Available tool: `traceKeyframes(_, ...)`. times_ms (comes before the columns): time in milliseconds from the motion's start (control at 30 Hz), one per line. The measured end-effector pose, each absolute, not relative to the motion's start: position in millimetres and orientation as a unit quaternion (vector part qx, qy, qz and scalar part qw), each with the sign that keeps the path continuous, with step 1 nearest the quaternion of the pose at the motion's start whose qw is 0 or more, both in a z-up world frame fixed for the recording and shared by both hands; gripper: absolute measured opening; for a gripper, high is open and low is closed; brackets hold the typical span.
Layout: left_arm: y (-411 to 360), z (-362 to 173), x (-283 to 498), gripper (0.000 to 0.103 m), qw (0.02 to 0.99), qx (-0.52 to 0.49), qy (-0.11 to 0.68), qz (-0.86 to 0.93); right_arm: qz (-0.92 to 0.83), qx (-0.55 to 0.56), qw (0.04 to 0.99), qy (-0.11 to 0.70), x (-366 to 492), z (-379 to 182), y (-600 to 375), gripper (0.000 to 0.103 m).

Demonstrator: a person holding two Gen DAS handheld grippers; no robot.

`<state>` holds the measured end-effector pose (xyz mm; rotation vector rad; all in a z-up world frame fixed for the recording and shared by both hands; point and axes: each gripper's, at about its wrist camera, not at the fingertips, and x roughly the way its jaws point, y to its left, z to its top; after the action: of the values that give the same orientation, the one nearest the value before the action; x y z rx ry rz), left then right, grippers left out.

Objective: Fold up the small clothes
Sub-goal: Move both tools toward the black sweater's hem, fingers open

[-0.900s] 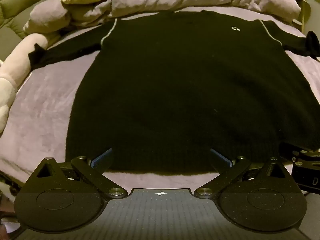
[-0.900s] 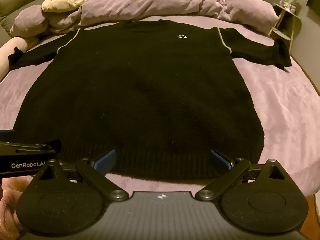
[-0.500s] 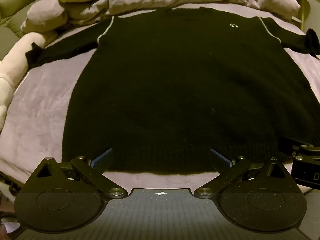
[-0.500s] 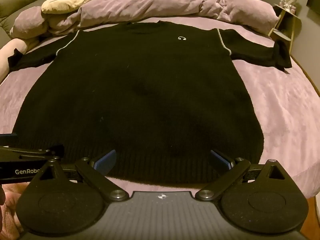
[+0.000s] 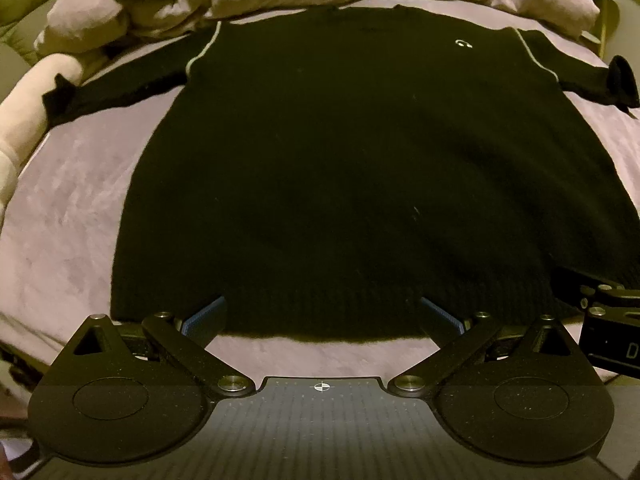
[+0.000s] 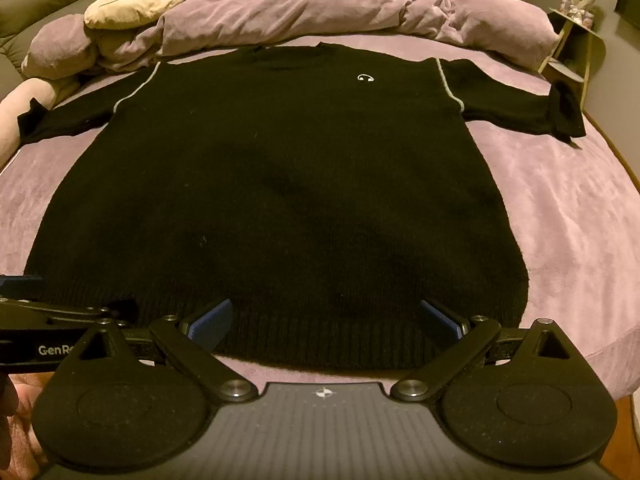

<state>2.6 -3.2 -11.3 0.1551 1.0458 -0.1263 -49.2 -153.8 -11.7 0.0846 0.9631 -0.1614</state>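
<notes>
sweater, black knit, lies flat and face up on the purple bedsheet, collar far away by the bunched duvet, ribbed hem nearest the grippers, so its long axis runs straight away from both of them. going left to right: the left sleeve stretches out toward a pale plush toy; the left gripper hovers over the left half of the hem, its jaws spread wide with nothing between them; the right gripper hovers just beside it over the right half, likewise wide open and empty; the right sleeve reaches toward the bed's right edge. each hem corner lies outward of its own gripper, so the left hand looks better placed for the left corner and the right hand for the right.
</notes>
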Motion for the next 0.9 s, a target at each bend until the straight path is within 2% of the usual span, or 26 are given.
traceKeyframes(900, -1.4, -7.5, 0.9, 0.103, 0.857, 0.055, 0.509, -0.065, -0.076, 0.034, 0.883, 0.462, -52.2, -6.5, -150.5, 0.099)
